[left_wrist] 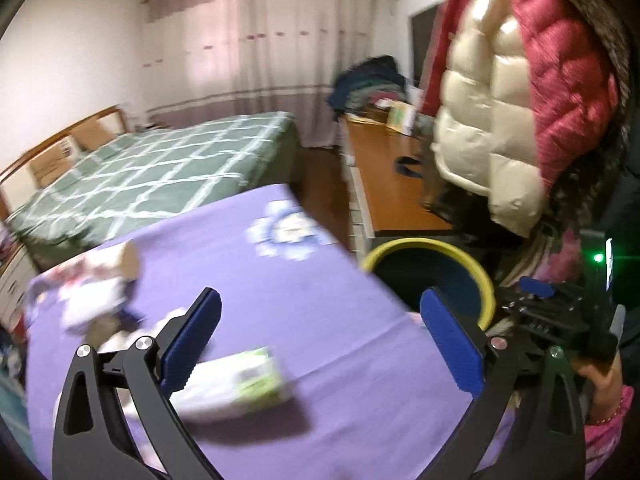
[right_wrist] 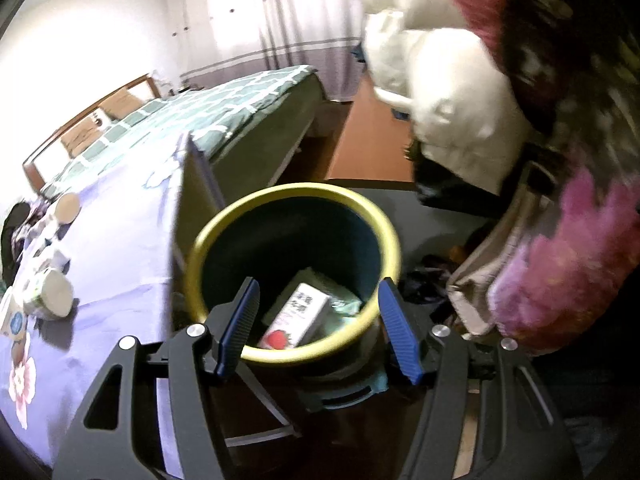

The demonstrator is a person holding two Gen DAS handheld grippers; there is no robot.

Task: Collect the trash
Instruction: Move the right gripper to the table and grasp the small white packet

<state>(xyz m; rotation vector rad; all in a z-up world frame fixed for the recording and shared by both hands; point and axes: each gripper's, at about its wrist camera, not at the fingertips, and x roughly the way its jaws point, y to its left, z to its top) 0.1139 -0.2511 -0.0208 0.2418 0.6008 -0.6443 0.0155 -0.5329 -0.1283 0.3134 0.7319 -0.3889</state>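
Beside the purple-covered table [left_wrist: 320, 320] stands the trash bin [right_wrist: 296, 200], dark inside with a yellow rim, and everything else is placed from it. Over the table, on the table side of the bin, the left gripper [left_wrist: 320, 340] has its jaws spread wide with nothing between them. Below it on the cloth lies a white and green packet [left_wrist: 240, 376], blurred by motion, partly hidden behind one blue pad. Further from the bin, toward the table's far corner, sits a heap of crumpled wrappers and paper [left_wrist: 96, 300] (too smeared to tell apart).

Right above the bin's near rim hangs the right gripper [right_wrist: 318, 328], its jaws apart and empty, one blue pad on each side of the opening. Down inside the bin lies a white carton with a red fruit picture [right_wrist: 298, 312], resting on greenish wrappers [right_wrist: 344, 304]. On the table away from the bin, the right wrist view shows a paper cup on its side [right_wrist: 52, 296] and a round brown lid or cup [right_wrist: 67, 207].

Behind the bin a person in a white and red padded jacket [left_wrist: 500, 100] leans in, with a hand [left_wrist: 604, 384] on the right gripper's handle. Beyond the bin stand a green checked bed [left_wrist: 160, 160] and a wooden desk [left_wrist: 388, 184].
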